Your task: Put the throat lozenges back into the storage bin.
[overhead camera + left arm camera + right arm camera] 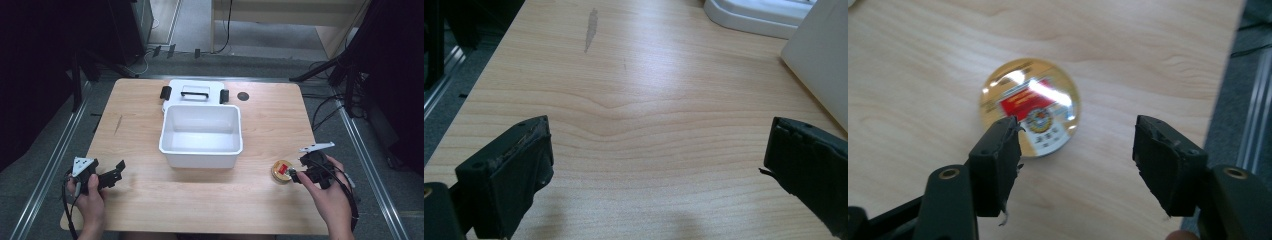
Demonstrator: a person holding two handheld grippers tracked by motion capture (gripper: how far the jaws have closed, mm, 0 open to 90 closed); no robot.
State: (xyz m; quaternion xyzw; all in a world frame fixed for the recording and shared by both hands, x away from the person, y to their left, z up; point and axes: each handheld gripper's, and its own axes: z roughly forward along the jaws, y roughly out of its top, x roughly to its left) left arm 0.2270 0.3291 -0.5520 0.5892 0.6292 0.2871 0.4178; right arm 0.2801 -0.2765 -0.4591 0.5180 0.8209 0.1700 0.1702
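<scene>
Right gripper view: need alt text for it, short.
The right gripper hangs open over a light wooden table, its two black jaws apart with nothing between them. Just beyond the left jaw lies a clear domed round object with a gold rim and a red and white picture inside. Grey floor and a metal rail run along the right edge.

A bin is set mid-table, its lid behind it; a round tin lies to its right.
</scene>
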